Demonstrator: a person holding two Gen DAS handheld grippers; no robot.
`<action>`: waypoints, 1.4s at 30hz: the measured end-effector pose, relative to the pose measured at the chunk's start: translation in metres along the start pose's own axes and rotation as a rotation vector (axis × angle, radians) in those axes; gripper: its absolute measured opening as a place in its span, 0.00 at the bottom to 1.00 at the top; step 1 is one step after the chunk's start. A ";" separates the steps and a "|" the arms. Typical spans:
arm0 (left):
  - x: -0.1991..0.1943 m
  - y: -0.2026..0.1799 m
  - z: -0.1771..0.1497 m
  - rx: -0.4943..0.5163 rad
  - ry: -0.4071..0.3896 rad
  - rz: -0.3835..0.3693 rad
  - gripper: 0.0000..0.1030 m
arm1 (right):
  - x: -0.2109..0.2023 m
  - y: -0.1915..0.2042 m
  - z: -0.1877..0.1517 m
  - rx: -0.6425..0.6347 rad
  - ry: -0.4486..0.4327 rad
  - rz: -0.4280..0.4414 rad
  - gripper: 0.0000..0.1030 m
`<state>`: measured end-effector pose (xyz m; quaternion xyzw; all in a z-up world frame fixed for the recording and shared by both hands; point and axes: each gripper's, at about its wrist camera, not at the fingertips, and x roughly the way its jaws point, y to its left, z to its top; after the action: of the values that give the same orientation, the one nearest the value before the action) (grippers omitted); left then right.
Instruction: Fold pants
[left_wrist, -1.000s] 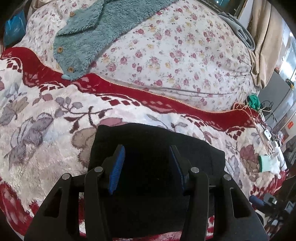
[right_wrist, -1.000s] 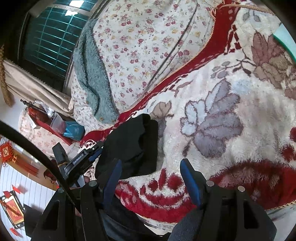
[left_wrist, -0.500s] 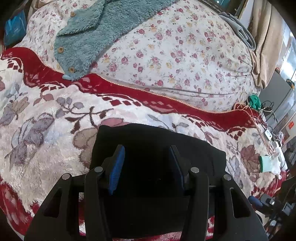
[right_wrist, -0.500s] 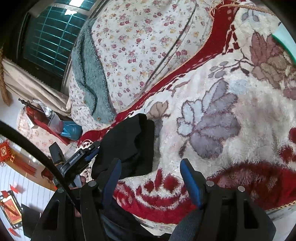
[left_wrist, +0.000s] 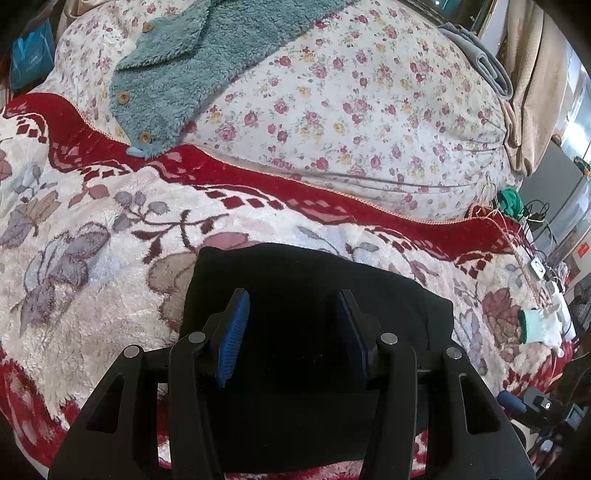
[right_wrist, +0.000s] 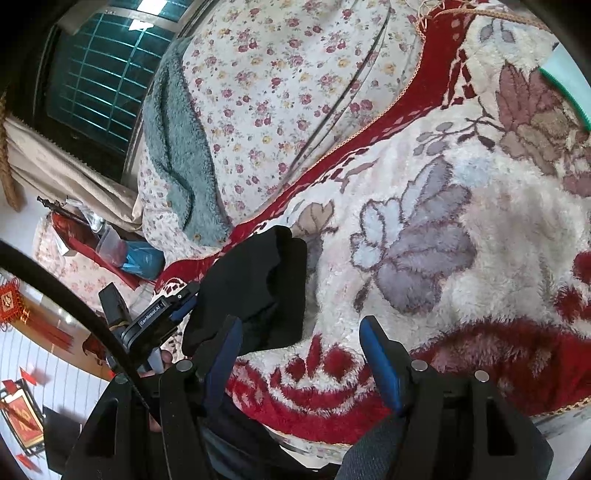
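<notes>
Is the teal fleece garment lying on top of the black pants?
No. The teal fleece garment lies far back on the flowered quilt, well apart from the black pants on the red and white blanket.

My bed (left_wrist: 332, 110) is covered by a floral-print quilt (left_wrist: 369, 122) at the far side and a plush blanket (left_wrist: 92, 266), cream with red border and grey leaf pattern, overlapping it on the near side. Taking the blanket's red border as landmark: folded black pants (left_wrist: 303, 295) lie on the cream field just nearside of it. A teal fleece garment with wooden buttons (left_wrist: 177, 74) lies beyond it on the quilt, its hem touching the border. A white glove with green cuff (left_wrist: 539, 325) lies on the blanket near its right corner.
</notes>
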<state>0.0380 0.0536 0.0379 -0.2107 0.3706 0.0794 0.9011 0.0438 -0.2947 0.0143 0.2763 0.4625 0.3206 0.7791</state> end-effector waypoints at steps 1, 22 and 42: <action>0.000 0.000 0.000 0.001 0.000 0.000 0.46 | -0.001 0.000 0.000 -0.001 -0.002 0.000 0.62; 0.000 -0.003 -0.001 0.002 -0.003 0.003 0.46 | -0.002 -0.002 0.000 0.013 -0.005 0.006 0.62; -0.023 -0.035 -0.009 0.232 -0.123 -0.008 0.46 | 0.000 -0.005 0.000 0.025 0.005 0.010 0.62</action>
<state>0.0266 0.0182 0.0595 -0.1011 0.3207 0.0451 0.9407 0.0452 -0.2981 0.0110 0.2875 0.4668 0.3193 0.7729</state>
